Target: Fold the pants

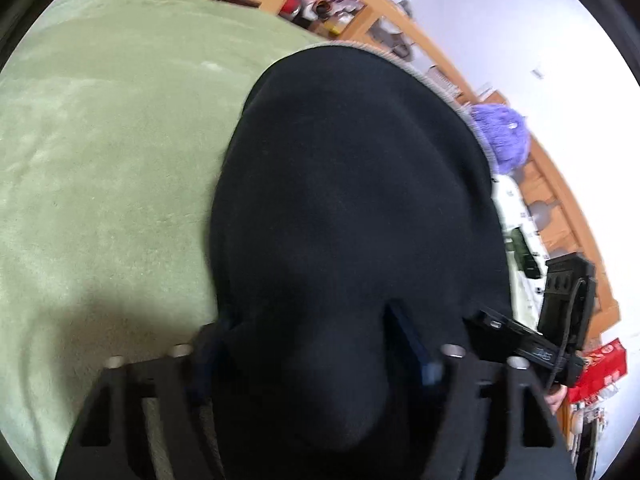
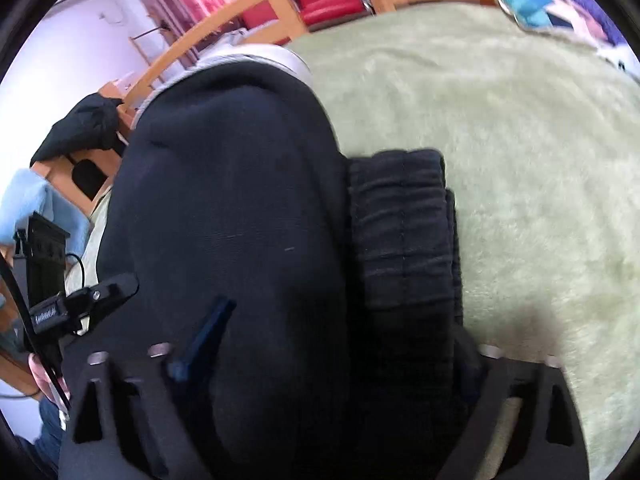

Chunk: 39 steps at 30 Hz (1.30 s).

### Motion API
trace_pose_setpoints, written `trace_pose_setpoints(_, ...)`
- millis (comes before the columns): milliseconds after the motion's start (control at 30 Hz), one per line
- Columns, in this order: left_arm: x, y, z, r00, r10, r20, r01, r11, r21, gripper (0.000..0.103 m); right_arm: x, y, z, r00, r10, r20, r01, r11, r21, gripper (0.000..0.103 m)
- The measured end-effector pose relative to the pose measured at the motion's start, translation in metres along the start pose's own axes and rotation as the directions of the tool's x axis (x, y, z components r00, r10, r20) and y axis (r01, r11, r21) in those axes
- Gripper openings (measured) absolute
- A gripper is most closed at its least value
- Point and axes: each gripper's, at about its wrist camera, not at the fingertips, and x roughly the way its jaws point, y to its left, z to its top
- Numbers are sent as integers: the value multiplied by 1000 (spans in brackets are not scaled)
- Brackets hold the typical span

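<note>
Black pants [image 1: 352, 184] lie bunched on a green fleece blanket [image 1: 100, 160], with a grey band [image 1: 440, 80] along their far edge. My left gripper [image 1: 304, 320] is closed on a thick bulge of the cloth. Its right blue finger [image 1: 412, 340] presses into the fabric and its left finger is buried. In the right wrist view the pants [image 2: 224, 200] fill the middle, with a folded ribbed part [image 2: 400, 232] beside them. My right gripper [image 2: 344, 324] stands wide with cloth between its jaws. Its left blue finger [image 2: 208, 332] rests on top.
A wooden rail [image 1: 400, 12] runs behind the blanket, with red cushions [image 2: 324, 0] beyond it. A purple fluffy thing [image 1: 504, 136] and a red box [image 1: 600, 364] sit to the right. A black garment [image 2: 80, 128], light blue cloth [image 2: 28, 204] and a colourful item [image 2: 536, 8] lie around the edges.
</note>
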Motion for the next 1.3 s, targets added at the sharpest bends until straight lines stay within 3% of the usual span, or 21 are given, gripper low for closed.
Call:
trace_pose_setpoints(67,-6,-7,1,1000,-14,3,14,1000,24,43,-13,-3,-3,1000,20,15,-20,1000,15,56)
trace_pose_setpoints(133,-16,-14,4,999,-46,11,46,999,8,33,-27,-3,-5,998,50,26,-51,998,34,41)
trace_pose_setpoints(267,-48,-32,6,998,-66,22,66,998,13,25,-58,27,-11,998,19,63,-21,999,26,35)
trace_pose_setpoints(400,-97,-39,-1,997,-79,26,79,997,8,25,-91,54,-19,995,75,60,-79,994,78,33)
trace_pose_setpoints(500,-138,-36,-16,996,-76,41,77,997,-5,25,-122,90,-34,992,96,81,-100,994,47,32)
trace_pose_setpoints(667,-212,-26,-62,995,-38,91,38,999,6,25,-156,149,-72,985,141,100,-142,990,1,32)
trace_pose_setpoints(833,-256,3,-105,996,2,94,2,999,-42,25,-162,190,-114,977,204,70,-203,979,-12,32)
trace_pose_setpoints(1000,-253,41,-150,997,71,42,-67,995,-76,25,-130,207,-162,977,213,-5,-213,977,-6,32)
trace_pose_setpoints(1100,-224,70,-177,993,121,-16,-122,988,-97,28,-98,209,-193,987,145,-66,-146,989,-12,38)
trace_pose_setpoints(1133,-217,74,-184,990,139,-13,-139,986,-92,32,-90,210,-202,994,92,-59,-94,995,-39,50)
trace_pose_setpoints(1167,-213,78,-190,987,163,6,-162,984,-80,42,-86,210,-209,997,51,-49,-54,996,-67,56)
trace_pose_setpoints(1233,-216,77,-195,981,193,27,-192,980,-59,54,-87,212,-212,999,33,-40,-37,993,-108,56)
trace_pose_setpoints(1300,-228,75,-200,975,220,33,-218,975,-53,56,-103,212,-213,1000,6,-26,-9,994,-110,56)
